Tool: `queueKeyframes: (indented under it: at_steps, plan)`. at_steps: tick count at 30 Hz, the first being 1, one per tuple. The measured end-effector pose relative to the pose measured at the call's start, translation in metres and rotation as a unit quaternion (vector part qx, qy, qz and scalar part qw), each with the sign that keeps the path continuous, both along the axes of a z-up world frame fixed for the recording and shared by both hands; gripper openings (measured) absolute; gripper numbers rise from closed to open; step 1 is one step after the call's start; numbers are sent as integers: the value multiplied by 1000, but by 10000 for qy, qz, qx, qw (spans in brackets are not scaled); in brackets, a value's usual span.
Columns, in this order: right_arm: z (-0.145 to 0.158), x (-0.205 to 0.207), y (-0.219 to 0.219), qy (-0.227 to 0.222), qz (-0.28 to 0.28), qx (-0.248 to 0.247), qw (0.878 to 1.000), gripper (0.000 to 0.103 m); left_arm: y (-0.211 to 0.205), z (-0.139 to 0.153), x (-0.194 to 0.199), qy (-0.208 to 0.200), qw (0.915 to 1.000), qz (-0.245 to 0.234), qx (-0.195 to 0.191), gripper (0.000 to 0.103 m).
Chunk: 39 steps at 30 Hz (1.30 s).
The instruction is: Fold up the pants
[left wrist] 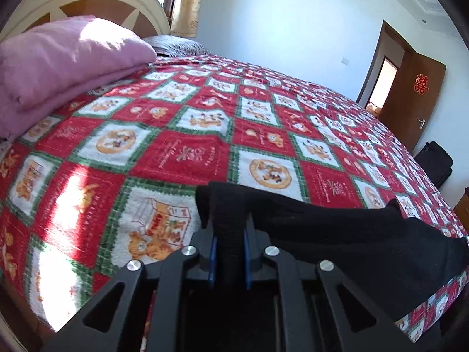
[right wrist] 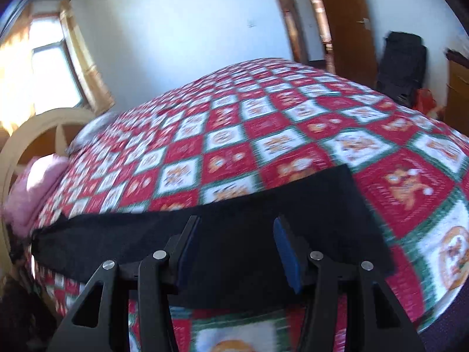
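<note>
Left gripper (left wrist: 230, 252) has its jaws nipped tight on a bunched end of the black pants (left wrist: 337, 234). Right gripper (right wrist: 234, 252) hangs over the pants (right wrist: 234, 205) with jaws wide, holding nothing. One pair, stretched along the near edge of the checked blanket (left wrist: 181, 135). Beyond, one pink quilt (left wrist: 67, 55). A red character sticker on the door (left wrist: 419, 83); I can't read it.

We see the black, soft knit pants (left wrist: 337, 228) (right wrist: 240, 234) spread as a long dark band along the near edge of the red, white and green checked bed cover (left wrist: 176, 135) (right wrist: 234, 135). One end bunches up, raised off the cover; the rest lies flat, its far end cut square.
</note>
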State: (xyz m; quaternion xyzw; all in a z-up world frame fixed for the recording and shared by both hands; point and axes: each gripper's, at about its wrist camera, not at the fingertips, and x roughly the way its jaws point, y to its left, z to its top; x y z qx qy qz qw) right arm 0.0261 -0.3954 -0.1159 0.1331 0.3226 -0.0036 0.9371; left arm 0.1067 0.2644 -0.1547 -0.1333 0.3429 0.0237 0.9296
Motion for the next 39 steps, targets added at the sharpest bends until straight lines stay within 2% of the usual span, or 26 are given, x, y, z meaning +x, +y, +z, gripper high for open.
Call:
queueKeyframes:
  at_steps: [3,5,6,7,9,10,12,14,15,17,18,19,22,26,28,30,31,32,33,35,37,39]
  plan:
    - [-9,8,44,146,693,-143,9974,53,-5,-3,0,-80,9999,-65,97,19]
    - [-21,14,83,328,1318,-309,9903,53,-4,-2,-2,-106,9999,-51,93,23]
    - [-27,16,92,421,1403,-426,9883,53,-4,-1,-4,-127,9998,-63,109,23]
    - [-35,20,103,593,1440,-568,9862,53,-4,0,-5,-152,9998,-81,135,23]
    - [-53,28,109,969,1448,-627,9827,53,-4,2,-9,-190,9995,-64,261,31]
    - [-58,28,110,999,1468,-752,9812,53,-4,4,-12,-237,9992,-39,319,33]
    - [-51,22,112,833,1491,-882,9814,53,-3,8,-19,-333,9985,58,436,38]
    - [-41,17,111,702,1459,-811,9835,54,-5,14,-26,-430,9975,83,562,41]
    - [-40,16,110,634,1453,-787,9842,55,-7,18,-30,-472,9962,160,716,49]
    - [-37,16,111,570,1420,-906,9841,56,-13,25,-36,-619,9946,163,820,59]
    - [-37,21,109,637,1354,-1012,9836,56,-20,30,-40,-703,9940,106,827,61]
    - [-38,26,103,702,1221,-1032,9846,56,-25,33,-42,-740,9937,59,834,62]
    - [-32,34,62,659,616,-650,9938,57,-52,41,-45,-865,9927,-240,802,70]
    - [-7,27,-3,305,-61,40,9995,56,-100,41,-42,-831,9898,-791,842,71]
    - [7,19,-34,151,-473,-79,9987,56,-125,35,-38,-743,9874,-1072,898,71]
    - [13,19,-58,194,-803,-262,9962,56,-143,26,-32,-656,9850,-1277,959,71]
    - [14,20,-73,274,-962,-288,9946,53,-151,23,-30,-614,9843,-1336,974,71]
    - [13,21,-83,326,-1046,-281,9936,42,-156,18,-28,-568,9840,-1371,988,71]
    - [9,27,-92,485,-1056,-328,9927,36,-160,12,-26,-530,9837,-1384,1015,71]
    - [0,36,-100,683,-974,-361,9922,11,-166,2,-23,-400,9833,-1405,1082,71]
    - [-9,43,-105,811,-870,-297,9925,9,-166,-9,-21,-243,9837,-1388,1112,72]
    - [-16,47,-108,869,-948,-447,9907,9,-162,-15,-24,-393,9827,-1419,1120,77]
